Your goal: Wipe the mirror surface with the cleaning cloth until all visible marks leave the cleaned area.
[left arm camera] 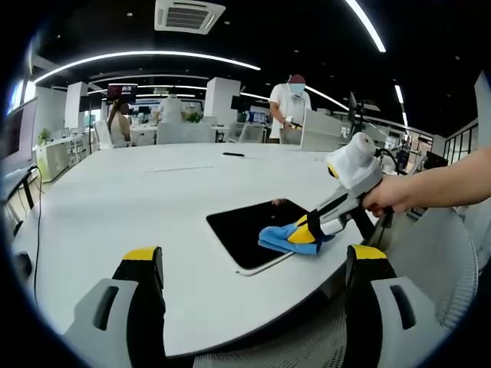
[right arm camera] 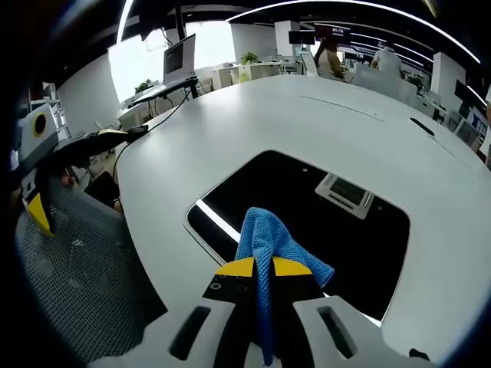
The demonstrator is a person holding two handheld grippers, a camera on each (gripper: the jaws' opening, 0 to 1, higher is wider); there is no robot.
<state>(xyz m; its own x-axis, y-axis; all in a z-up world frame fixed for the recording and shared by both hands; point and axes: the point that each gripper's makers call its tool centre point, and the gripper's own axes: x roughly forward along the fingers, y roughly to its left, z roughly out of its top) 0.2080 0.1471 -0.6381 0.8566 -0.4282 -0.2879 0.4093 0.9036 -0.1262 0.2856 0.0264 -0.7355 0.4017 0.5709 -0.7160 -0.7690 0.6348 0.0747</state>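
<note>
A dark rectangular mirror (left arm camera: 245, 230) lies flat on the white table (left arm camera: 153, 199) near its front edge. A blue cleaning cloth (left arm camera: 285, 239) rests on the mirror's right corner, pinched by my right gripper (left arm camera: 308, 227), which a hand holds from the right. My left gripper (left arm camera: 255, 256) hovers in front of the table with its yellow-tipped jaws wide apart and nothing between them. In the right gripper view, my right gripper (right arm camera: 265, 268) is shut on the cloth (right arm camera: 265, 234), pressed onto the mirror (right arm camera: 360, 245), which reflects a ceiling unit. The left gripper (right arm camera: 37, 208) shows at the left edge.
A mesh office chair (right arm camera: 77, 268) stands beside the table edge, and its mesh (left arm camera: 437, 253) also shows at right. A small black object (left arm camera: 233, 154) lies far back on the table. A standing person (left arm camera: 290, 107) and a seated person (left arm camera: 119, 123) are beyond the table.
</note>
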